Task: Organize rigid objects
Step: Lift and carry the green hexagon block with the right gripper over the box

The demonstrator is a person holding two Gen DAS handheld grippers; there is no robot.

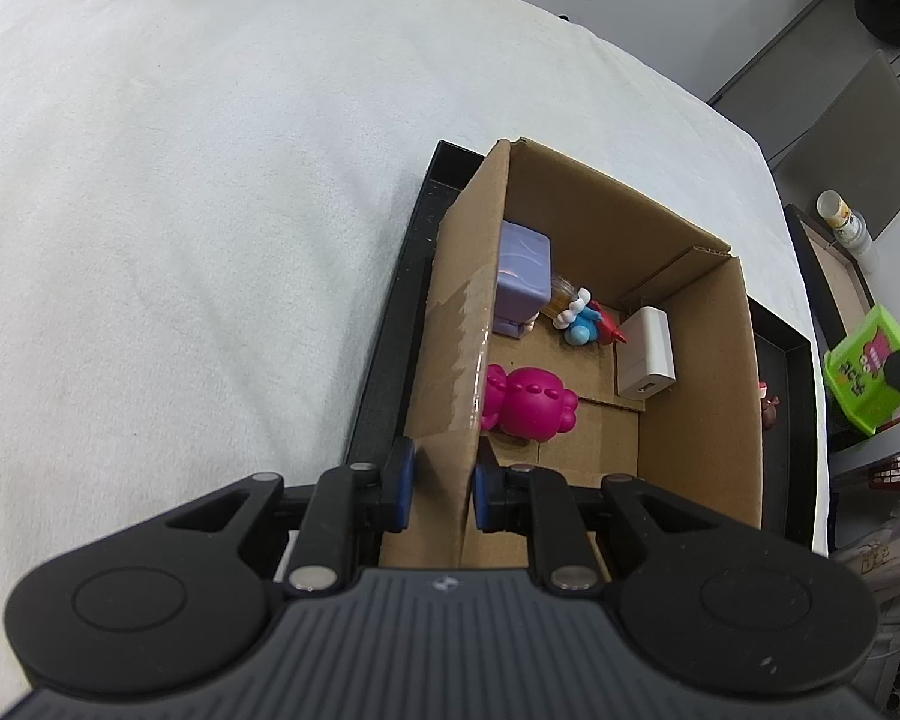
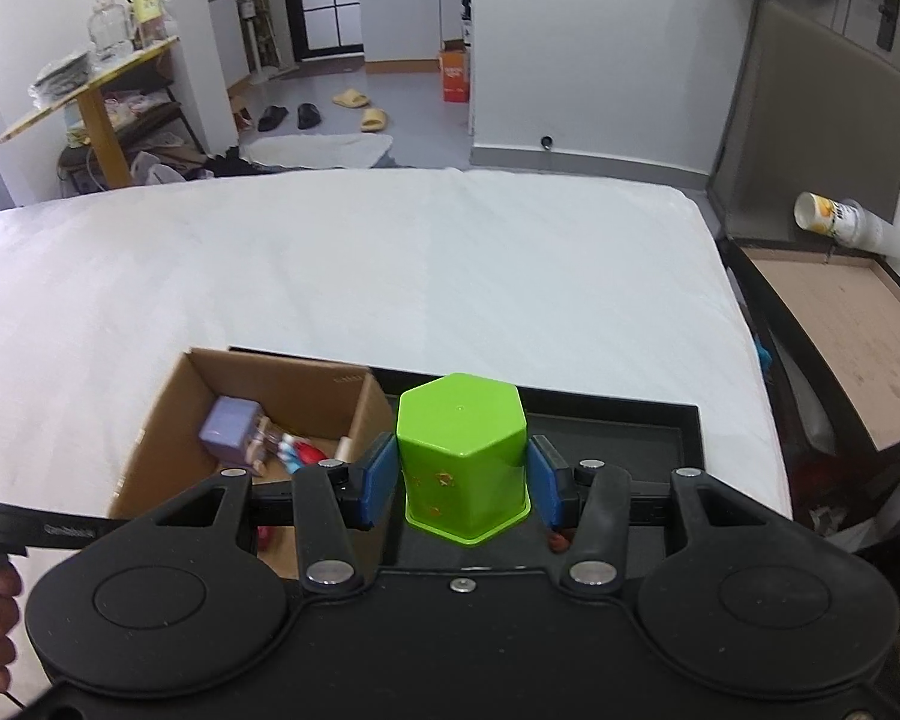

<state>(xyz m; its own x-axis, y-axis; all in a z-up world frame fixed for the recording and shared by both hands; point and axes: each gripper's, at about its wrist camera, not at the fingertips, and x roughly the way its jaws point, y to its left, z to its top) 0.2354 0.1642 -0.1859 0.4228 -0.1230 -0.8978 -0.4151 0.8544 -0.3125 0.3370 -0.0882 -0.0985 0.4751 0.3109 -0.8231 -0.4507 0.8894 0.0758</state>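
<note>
Left tool (image 1: 441, 489) pinched the box (image 1: 699, 360) wall at 6 o'clock; right tool (image 2: 461, 483) clamped the green cup (image 2: 459, 450), inverted, above the black tray (image 2: 630, 420) on the bed (image 2: 390, 252).

1. My left gripper (image 1: 441, 489) pinches the cardboard box (image 1: 699, 438) wall, so that near corner is blocked.
2. Inside the box, the purple cube (image 1: 522, 267), pink toy (image 1: 531, 402) and white charger (image 1: 645, 354) crowd the floor; bare cardboard remains between them.
3. The black tray (image 2: 618, 438) beside the box lies mostly bare under the green container (image 2: 462, 456) I hold.
4. The white bed (image 2: 390, 258) beyond stands wide open.
</note>
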